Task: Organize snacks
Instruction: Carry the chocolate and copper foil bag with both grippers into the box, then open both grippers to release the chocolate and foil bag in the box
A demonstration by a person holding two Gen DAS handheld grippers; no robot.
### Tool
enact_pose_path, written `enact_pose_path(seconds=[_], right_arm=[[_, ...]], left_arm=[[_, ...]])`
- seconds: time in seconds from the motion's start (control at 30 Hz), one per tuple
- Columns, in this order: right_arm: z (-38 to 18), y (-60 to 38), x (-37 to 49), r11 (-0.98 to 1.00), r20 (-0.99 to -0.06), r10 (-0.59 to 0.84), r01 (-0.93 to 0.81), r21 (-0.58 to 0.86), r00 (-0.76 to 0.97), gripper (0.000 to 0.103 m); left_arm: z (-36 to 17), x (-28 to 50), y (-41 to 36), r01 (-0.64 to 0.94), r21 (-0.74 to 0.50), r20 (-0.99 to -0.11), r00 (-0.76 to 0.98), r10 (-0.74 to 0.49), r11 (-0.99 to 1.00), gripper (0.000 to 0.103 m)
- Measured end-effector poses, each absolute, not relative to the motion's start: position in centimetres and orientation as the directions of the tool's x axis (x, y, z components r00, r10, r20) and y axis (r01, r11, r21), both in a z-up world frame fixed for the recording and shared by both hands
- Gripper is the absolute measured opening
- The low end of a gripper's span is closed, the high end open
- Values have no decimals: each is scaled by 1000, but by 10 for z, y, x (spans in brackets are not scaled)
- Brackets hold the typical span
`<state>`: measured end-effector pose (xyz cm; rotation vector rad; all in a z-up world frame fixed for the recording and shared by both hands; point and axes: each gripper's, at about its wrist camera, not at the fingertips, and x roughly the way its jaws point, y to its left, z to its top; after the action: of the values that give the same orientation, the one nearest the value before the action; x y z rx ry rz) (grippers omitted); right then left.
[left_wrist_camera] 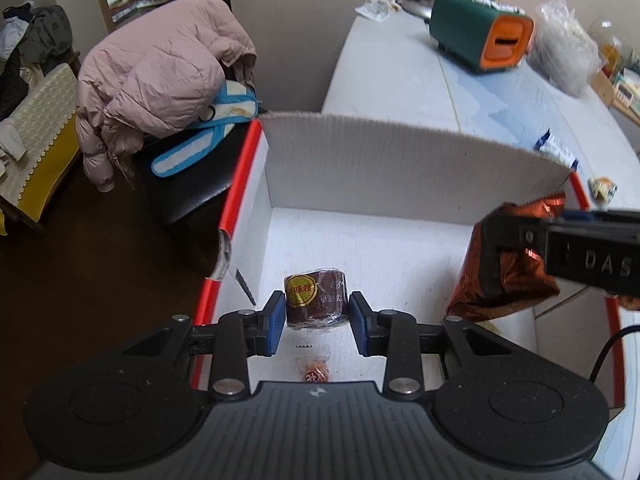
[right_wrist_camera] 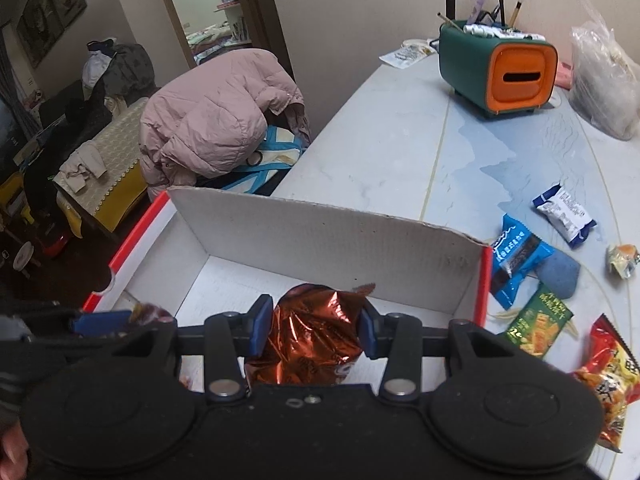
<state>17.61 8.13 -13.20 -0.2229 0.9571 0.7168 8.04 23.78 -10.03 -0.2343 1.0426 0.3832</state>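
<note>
Both grippers over the white corrugated cardboard box with red-edged rim (right_wrist_camera: 328, 224), which stands at the counter (right_wrist_camera: 384, 136) edge. Risks, as judged: the crinkled copper-orange foil snack bag (right_wrist_camera: 310, 340) is pinched only by its slippery, air-filled body and hangs above the box floor, so a slackened grip could let it slide out early or land on its edge; the two grippers are near each other, and a careless lowering could knock the right gripper (right_wrist_camera: 310, 330) against the left gripper (left_wrist_camera: 318, 312) or drop the bag onto the dark brown wrapped roll with a round yellow label (left_wrist_camera: 316, 298). Right jaws: narrowed to a middling gap and closed on the foil bag, both blue pads pressing its sides. Left jaws: at moderate width, flanking the brown roll, which lies on the box floor; one pad seems to touch it, the other shows a slight gap, so a firm hold cannot be told. A small orange wrapped sweet (left_wrist_camera: 316, 370) lies just behind, and further snack packets remain on the counter beside the box
</note>
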Motion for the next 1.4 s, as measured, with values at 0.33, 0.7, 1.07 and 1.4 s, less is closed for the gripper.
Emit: enact_pose_path(seconds=[0.33, 0.7, 1.07, 1.4], right_arm=[[-134, 84, 180, 752, -827, 455, -640, 158, 330, 44], [-132, 77, 176, 756, -839, 433, -640, 139, 328, 49], [-117, 60, 163, 752, -819, 458, -642, 151, 344, 60], [-84, 33, 138, 731, -764, 525, -658, 180, 374, 78]], left_arm=[[-114, 90, 230, -379, 37, -899, 392, 197, 925, 34], [-108, 87, 230, -376, 10, -892, 416, 179, 926, 41], [-91, 70, 218, -377, -25, -867, 470, 168, 926, 49], [-61, 50, 197, -361, -69, -824, 547, 151, 930, 53]])
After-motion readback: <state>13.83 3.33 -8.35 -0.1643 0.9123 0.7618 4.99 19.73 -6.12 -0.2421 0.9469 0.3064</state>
